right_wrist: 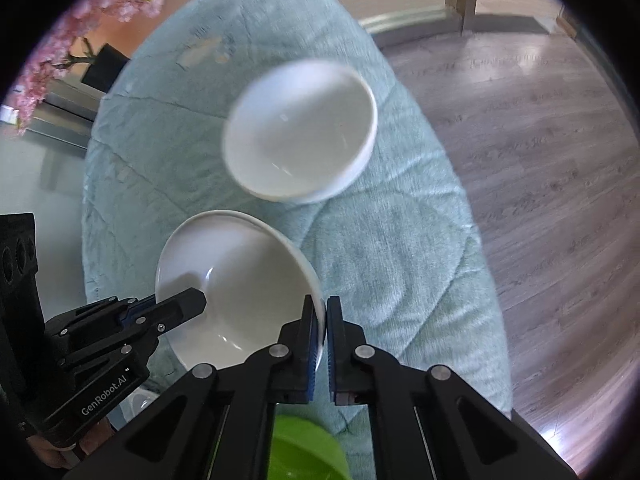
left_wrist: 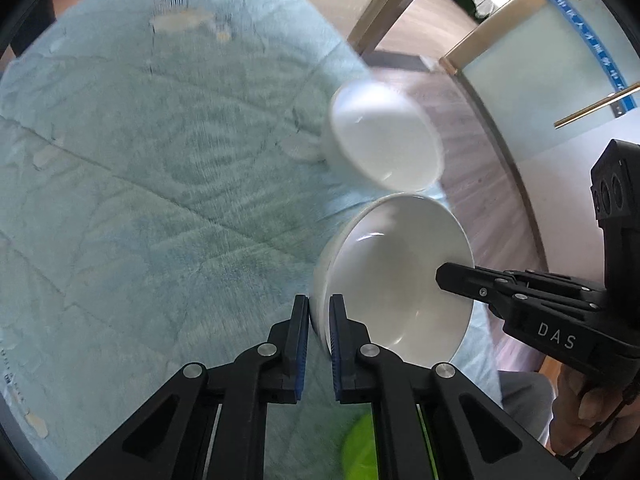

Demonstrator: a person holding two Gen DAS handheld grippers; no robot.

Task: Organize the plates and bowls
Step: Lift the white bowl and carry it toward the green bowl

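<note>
Near bowl (right_wrist: 236, 284) before far bowl (right_wrist: 300, 132), both over the cloth (right_wrist: 400, 280).

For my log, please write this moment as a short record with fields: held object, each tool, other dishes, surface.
held object: white bowl, lifted and tilted
left tool: shut on the bowl's rim
right tool: shut on the opposite rim
other dishes: second white bowl on the cloth, blurred; green dish partly hidden below the tools
surface: light blue cloth
</note>
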